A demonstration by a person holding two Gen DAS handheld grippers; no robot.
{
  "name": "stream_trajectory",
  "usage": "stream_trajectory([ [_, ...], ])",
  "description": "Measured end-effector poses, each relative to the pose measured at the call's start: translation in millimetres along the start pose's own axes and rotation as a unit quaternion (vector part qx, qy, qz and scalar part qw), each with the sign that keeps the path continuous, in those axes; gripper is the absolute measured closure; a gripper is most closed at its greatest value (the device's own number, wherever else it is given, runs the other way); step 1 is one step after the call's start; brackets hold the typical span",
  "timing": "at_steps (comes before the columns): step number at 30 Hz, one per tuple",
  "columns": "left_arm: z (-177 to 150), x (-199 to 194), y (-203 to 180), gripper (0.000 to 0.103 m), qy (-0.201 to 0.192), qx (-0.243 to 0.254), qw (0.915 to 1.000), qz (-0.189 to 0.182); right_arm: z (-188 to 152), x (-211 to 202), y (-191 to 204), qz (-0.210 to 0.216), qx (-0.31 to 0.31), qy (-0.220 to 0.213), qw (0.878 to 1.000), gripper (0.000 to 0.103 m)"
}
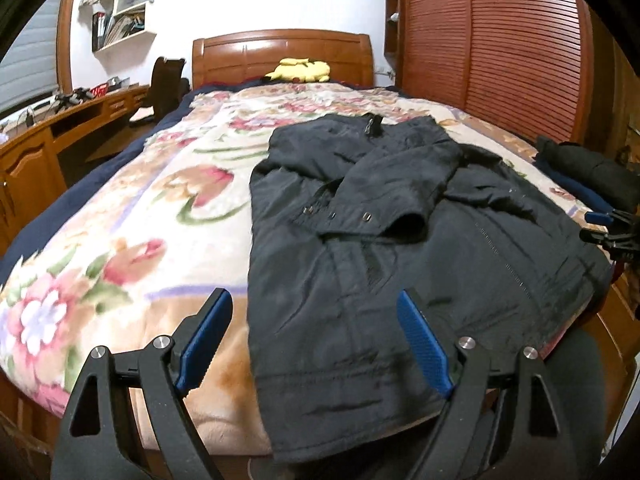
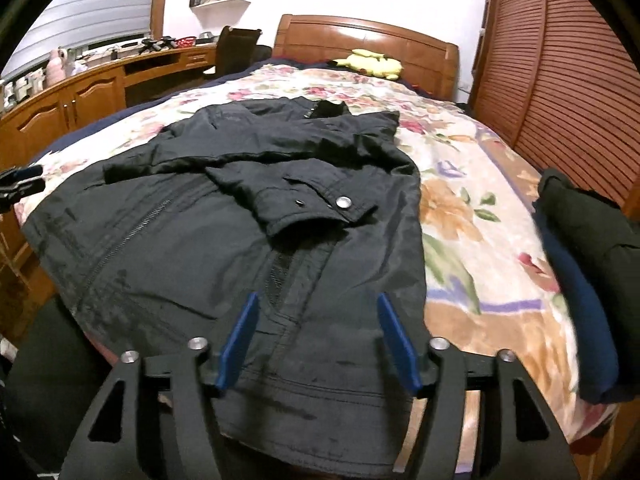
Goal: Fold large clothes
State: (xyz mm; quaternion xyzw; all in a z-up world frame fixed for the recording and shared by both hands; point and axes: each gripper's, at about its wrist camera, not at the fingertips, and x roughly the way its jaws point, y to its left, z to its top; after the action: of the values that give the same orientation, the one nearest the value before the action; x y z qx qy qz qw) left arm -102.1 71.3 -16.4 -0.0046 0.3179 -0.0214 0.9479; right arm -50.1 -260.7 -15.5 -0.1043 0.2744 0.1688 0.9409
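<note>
The black jacket (image 1: 400,240) lies flat on the floral blanket (image 1: 140,208) at the foot of the bed, hem towards me; both sleeves are already crossed over the chest, so the side folds look done; the lengthwise fold, hem up to collar, seems still to come. The left gripper (image 1: 316,344) hangs spread over the hem's left corner, holding nothing; the right gripper (image 2: 318,340) is likewise spread and empty above the hem. A pile of folded dark clothes (image 2: 588,280) sits at the right edge.

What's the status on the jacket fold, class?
Left gripper and right gripper: jaws open, empty. Black jacket flat on bed, sleeves folded in. Folded dark clothes stacked beside it, apart.
</note>
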Motion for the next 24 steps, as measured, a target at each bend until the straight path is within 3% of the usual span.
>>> stream_trajectory([
  [11,-23,7,12,0.018,0.013,-0.015,0.9998,0.001,-7,15,-25,-0.015,0.04,0.032,0.999,0.032],
  [15,-29,11,14,0.023,0.022,-0.02,0.9996,0.001,-12,22,-34,-0.02,0.057,0.04,0.997,0.032],
  [24,-33,11,16,0.025,0.02,-0.022,0.9996,-0.002,-19,27,-36,0.001,0.076,0.042,0.996,0.032],
])
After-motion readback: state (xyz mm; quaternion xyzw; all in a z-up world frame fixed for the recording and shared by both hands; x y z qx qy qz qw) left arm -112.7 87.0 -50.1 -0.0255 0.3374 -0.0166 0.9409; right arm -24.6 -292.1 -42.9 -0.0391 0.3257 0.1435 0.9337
